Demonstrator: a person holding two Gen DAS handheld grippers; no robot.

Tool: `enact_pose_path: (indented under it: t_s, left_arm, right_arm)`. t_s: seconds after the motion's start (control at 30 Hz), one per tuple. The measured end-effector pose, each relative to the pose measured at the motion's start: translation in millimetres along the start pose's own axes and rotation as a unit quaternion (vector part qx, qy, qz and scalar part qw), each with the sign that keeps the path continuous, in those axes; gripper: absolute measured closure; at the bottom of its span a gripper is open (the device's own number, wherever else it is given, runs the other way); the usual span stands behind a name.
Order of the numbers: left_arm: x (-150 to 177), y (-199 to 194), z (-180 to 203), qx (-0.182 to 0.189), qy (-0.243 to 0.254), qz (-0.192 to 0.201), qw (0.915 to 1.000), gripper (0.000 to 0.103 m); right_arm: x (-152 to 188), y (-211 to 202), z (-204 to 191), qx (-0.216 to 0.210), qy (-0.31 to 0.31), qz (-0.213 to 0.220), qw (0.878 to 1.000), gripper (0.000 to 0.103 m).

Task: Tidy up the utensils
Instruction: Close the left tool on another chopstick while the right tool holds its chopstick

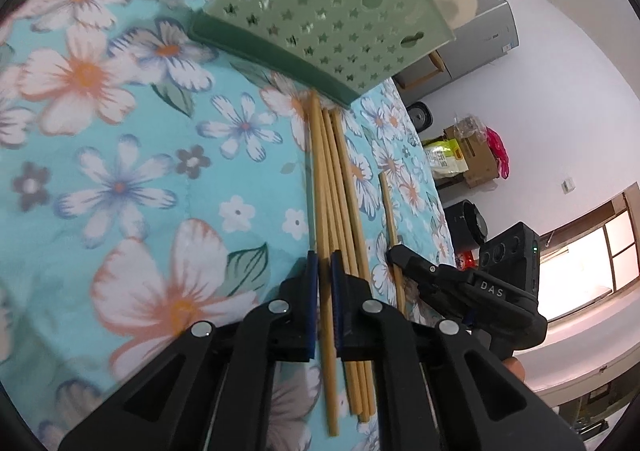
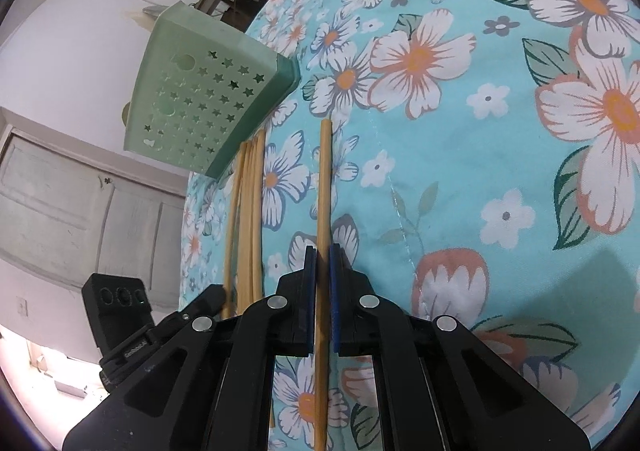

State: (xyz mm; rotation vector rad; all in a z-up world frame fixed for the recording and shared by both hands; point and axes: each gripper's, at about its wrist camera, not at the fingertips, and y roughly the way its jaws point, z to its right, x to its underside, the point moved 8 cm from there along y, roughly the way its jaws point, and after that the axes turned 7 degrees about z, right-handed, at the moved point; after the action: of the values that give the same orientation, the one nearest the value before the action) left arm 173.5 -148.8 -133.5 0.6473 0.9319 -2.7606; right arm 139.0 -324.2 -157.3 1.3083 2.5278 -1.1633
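Several bamboo chopsticks lie side by side on the floral cloth, pointing toward a green perforated utensil holder. My left gripper is shut on one chopstick at the left of that bundle. A separate chopstick lies to the right, with my right gripper on it. In the right wrist view my right gripper is shut on that single chopstick; the bundle and the holder lie to its left, and my left gripper shows at the lower left.
The cloth's edge runs close beside the chopsticks. Beyond it are a grey cabinet, a cardboard box and bags on the floor. White cupboard doors stand past the edge in the right wrist view.
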Motion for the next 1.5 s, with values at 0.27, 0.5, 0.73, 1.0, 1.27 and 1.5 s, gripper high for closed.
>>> enact_pose_path:
  t_s: [0.27,0.5,0.73,1.0,1.27,1.5]
  left_arm:
    - [11.3,-53.3,-11.5,-0.033,0.010,0.033,0.9989,0.098]
    - [38.7,-78.7,-22.8,-0.078,0.024,0.024,0.9963,0.098]
    - [33.6,-74.4,-10.6,-0.106,0.084,0.031,0.9903,0.086]
    - [5.5,-49.4,-5.8,-0.158,0.144,0.010,0.9769,0.082]
    - [-15.4,-19.8,-3.6,-0.193,0.204,-0.015,0.9597,0.081]
    - [-22.1,2.4,-6.5,-0.226,0.244,-0.025,0.9427,0.081]
  right_arm:
    - [6.3,7.4,-12.6,0.001,-0.013,-0.006,1.000,0.099]
    - [20.0,5.9,-27.6,0.002,-0.042,-0.013,0.999,0.099]
    - [29.9,7.7,-37.9,0.021,-0.075,-0.017,0.997,0.097]
    - [25.2,7.7,-38.4,0.039,-0.088,-0.014,0.995,0.088]
    - [11.8,14.9,-41.2,0.055,-0.112,-0.013,0.992,0.081]
    - [2.7,30.2,-45.3,0.072,-0.143,-0.016,0.987,0.081]
